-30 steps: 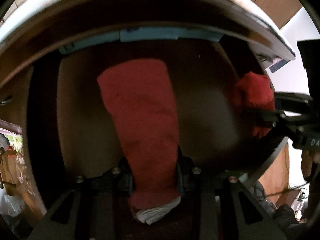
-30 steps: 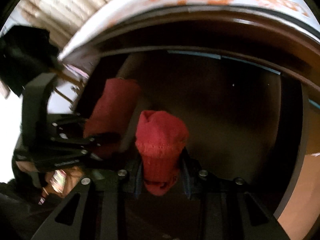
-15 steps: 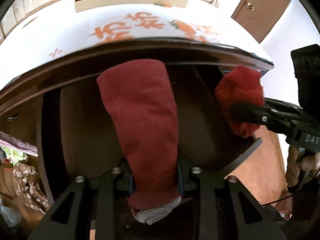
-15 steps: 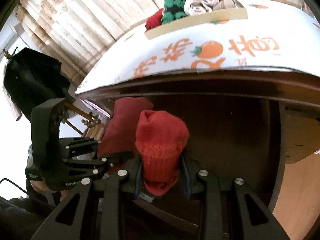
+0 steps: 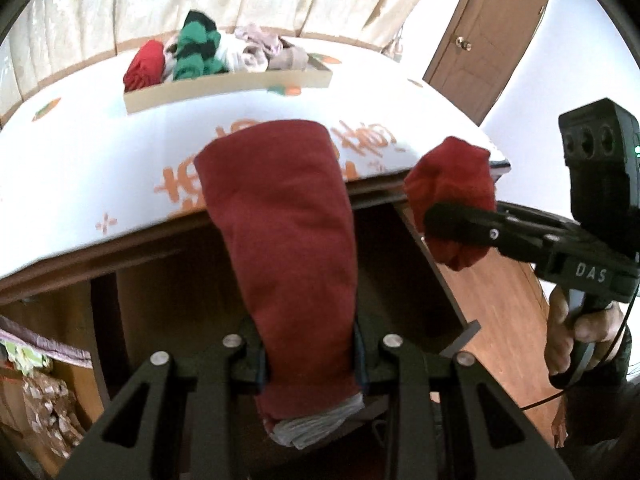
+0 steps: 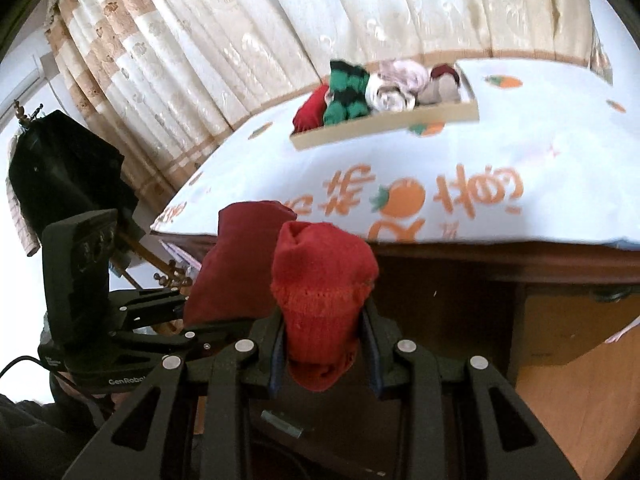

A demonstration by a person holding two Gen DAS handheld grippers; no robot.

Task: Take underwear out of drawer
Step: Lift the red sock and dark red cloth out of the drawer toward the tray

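Note:
My left gripper (image 5: 310,360) is shut on a long dark-red folded roll of underwear (image 5: 284,240) that sticks up in front of the camera, a pale band at its lower end. My right gripper (image 6: 324,344) is shut on a shorter bright-red knitted roll (image 6: 324,280). Both bundles hang above the open wooden drawer (image 5: 400,280), whose dark inside shows beneath them. Each gripper appears in the other's view: the right gripper (image 5: 460,226) holds its red roll (image 5: 452,184) to my right, and the left gripper (image 6: 168,308) holds the dark-red roll (image 6: 236,264) to my left.
Above the drawer lies a white tabletop cloth (image 6: 520,152) printed with orange fruit and characters. On it sits a shallow cardboard tray (image 6: 384,124) with several rolled garments, red, green-and-black, and pale. Cream curtains (image 6: 280,20) hang behind; a brown door (image 5: 492,28) is far right. A hand (image 5: 560,336) grips the right handle.
Both grippers have risen out of the drawer with their red rolls. The view has tilted up from the dark drawer interior to the tabletop, tray and curtains.

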